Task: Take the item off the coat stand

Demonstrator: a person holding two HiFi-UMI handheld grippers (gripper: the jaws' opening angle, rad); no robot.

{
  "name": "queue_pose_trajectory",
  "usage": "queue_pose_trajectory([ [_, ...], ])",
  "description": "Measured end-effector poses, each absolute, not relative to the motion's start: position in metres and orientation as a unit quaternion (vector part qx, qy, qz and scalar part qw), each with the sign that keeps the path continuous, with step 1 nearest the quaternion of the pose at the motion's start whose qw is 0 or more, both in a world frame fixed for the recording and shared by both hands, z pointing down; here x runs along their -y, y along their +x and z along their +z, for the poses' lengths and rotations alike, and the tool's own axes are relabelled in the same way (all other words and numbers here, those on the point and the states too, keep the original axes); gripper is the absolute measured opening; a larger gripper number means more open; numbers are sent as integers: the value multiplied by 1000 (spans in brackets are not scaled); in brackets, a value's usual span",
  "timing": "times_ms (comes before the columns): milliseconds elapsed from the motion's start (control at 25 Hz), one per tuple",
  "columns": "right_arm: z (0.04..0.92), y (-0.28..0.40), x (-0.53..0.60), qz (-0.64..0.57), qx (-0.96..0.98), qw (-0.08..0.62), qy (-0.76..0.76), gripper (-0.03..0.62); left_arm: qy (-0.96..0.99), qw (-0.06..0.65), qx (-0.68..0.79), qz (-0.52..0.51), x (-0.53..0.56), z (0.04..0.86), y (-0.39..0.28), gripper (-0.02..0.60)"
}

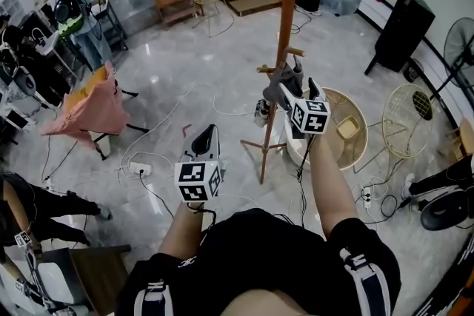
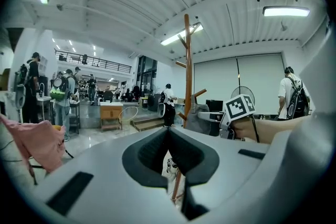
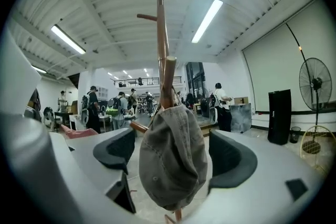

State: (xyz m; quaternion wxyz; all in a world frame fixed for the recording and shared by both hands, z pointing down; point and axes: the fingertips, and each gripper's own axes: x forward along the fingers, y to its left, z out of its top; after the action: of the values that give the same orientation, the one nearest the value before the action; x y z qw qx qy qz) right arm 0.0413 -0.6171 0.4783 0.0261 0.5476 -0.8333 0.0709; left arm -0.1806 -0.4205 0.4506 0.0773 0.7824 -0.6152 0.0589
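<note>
A grey-green cap (image 3: 173, 160) hangs from a short peg of the wooden coat stand (image 3: 161, 34). In the head view the cap (image 1: 280, 85) sits partway up the stand's pole (image 1: 285, 18). My right gripper (image 3: 176, 152) is open, with one jaw on each side of the cap and its pads (image 3: 113, 149) not pressing on it. Seen from the head, the right gripper (image 1: 300, 81) is raised to the peg. My left gripper (image 1: 206, 135) is held lower and to the left, shut and empty. The left gripper view shows its jaws (image 2: 169, 152) closed, with the stand (image 2: 187, 71) ahead.
The stand's legs spread over the marble floor beside a round wicker basket (image 1: 348, 131) and a wire chair (image 1: 406, 118). A pink cloth (image 1: 92, 107) drapes over a frame at the left. Cables and a power strip (image 1: 139, 169) lie on the floor. People stand at the far left.
</note>
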Motion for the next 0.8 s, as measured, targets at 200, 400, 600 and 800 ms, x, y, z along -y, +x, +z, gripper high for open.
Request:
queue_pose_trajectory([
  [200,504,40,639,80,816,77,568,399,774,80,626,60,421,454,-190,17],
  [400,512,37,637,84,811,92,572,44,771,83,628,62,419,457,-194,17],
  [600,494,28,619,58,822,81,561,34,775,84,623,63,418,460,-189,17],
  [800,468,31,598,39,819,69,568,32,783,81,613,62,416,459,-182,17],
])
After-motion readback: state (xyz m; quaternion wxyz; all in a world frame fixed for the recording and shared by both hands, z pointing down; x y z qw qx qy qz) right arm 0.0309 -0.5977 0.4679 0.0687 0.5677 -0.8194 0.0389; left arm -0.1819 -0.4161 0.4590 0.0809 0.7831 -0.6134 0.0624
